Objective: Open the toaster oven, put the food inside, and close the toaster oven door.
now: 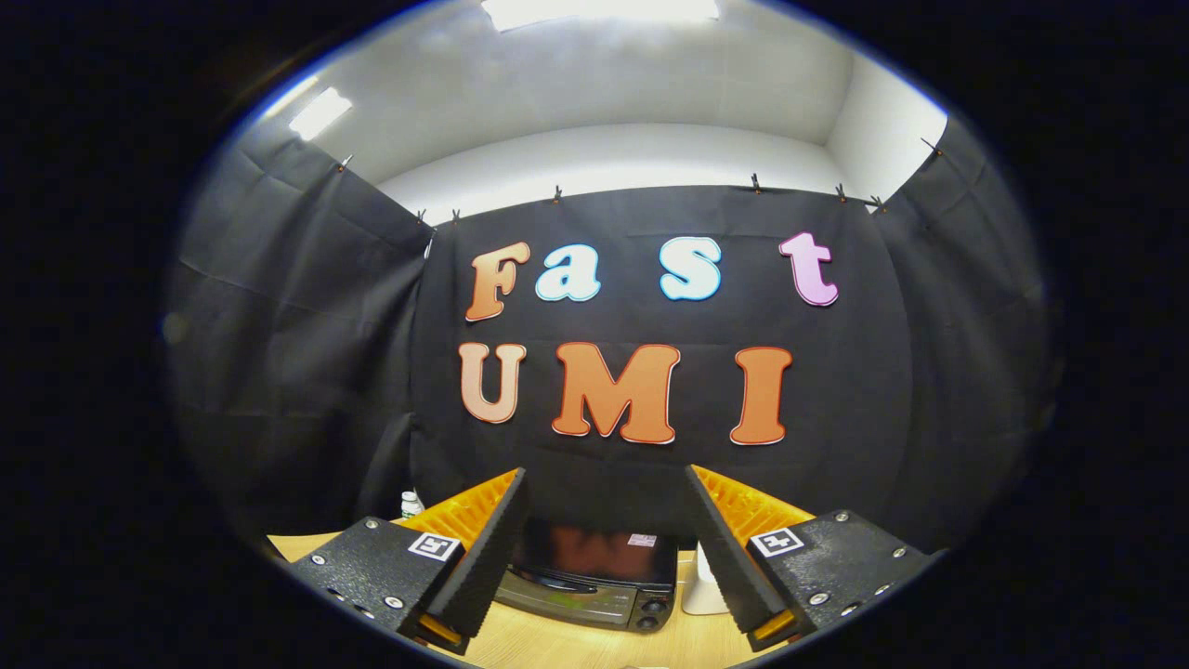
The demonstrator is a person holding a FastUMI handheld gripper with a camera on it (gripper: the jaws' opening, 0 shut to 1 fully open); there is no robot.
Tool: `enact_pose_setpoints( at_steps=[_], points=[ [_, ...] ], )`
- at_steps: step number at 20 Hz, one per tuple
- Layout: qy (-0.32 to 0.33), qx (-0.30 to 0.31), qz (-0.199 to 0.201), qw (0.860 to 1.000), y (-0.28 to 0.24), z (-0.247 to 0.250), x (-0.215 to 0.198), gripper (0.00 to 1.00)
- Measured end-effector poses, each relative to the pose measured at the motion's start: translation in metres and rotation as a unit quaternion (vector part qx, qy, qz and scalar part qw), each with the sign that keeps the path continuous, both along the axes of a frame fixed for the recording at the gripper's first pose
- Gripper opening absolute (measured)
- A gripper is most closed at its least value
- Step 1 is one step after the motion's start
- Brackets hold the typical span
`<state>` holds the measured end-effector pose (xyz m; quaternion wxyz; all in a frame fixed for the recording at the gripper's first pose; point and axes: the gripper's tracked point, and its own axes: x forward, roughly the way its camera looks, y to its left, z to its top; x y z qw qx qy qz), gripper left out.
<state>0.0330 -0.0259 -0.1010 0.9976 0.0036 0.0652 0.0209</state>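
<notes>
A black toaster oven point(594, 576) stands on the wooden table point(557, 646), seen from above between and beyond my fingers. Its door looks closed, with a dark handle across the front and two knobs point(653, 613) at its right end. My gripper point(608, 483) is held high over the table, tilted up toward the booth wall, and stands open with nothing between its fingers. The left finger point(483, 557) covers the oven's left end.
A white object point(703, 590) stands on the table just right of the oven, partly behind the right finger. A small bottle with a white cap point(410, 505) sits at the back left near the wall. Black cloth walls close the booth on three sides.
</notes>
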Motion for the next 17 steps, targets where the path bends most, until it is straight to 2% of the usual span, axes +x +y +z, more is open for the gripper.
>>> enact_pose_setpoints(
  at_steps=[8,17],
  points=[
    [-0.025,0.007,-0.002,1.000,-0.015,0.036,-0.012,0.98],
    [-0.029,0.001,0.001,1.000,-0.019,0.042,-0.015,0.98]
  ],
)
